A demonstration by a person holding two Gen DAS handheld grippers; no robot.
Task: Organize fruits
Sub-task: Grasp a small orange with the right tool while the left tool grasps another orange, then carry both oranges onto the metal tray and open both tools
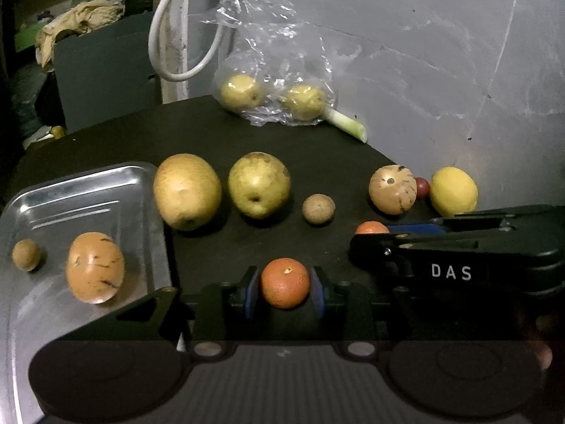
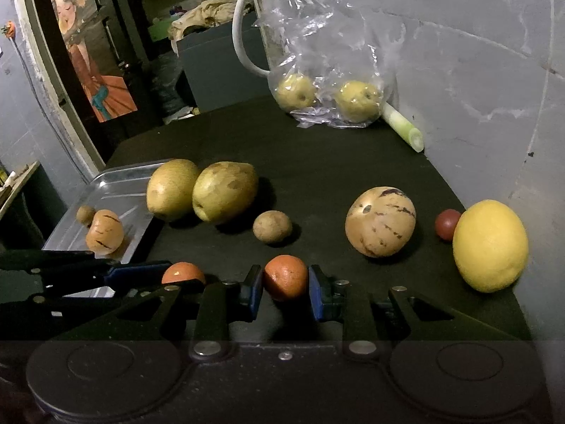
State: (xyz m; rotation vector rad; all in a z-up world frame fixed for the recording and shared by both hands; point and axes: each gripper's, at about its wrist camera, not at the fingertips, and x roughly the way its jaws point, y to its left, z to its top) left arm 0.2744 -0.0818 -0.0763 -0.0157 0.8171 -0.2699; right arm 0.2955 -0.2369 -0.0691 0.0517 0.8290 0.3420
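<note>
Left tongs (image 1: 285,291) (seemingly) around orange (image 1: 285,282)

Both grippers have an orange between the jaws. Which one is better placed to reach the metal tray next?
Left, probably. The left gripper, jaws around its orange, sits right beside the metal tray; the right gripper has the left gripper between it and the tray.

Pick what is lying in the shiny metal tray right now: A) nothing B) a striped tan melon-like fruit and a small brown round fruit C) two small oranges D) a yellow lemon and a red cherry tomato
B: the left wrist view shows the shiny metal tray holding a striped tan melon-like fruit and a small brown round fruit; the right wrist view agrees.
</note>
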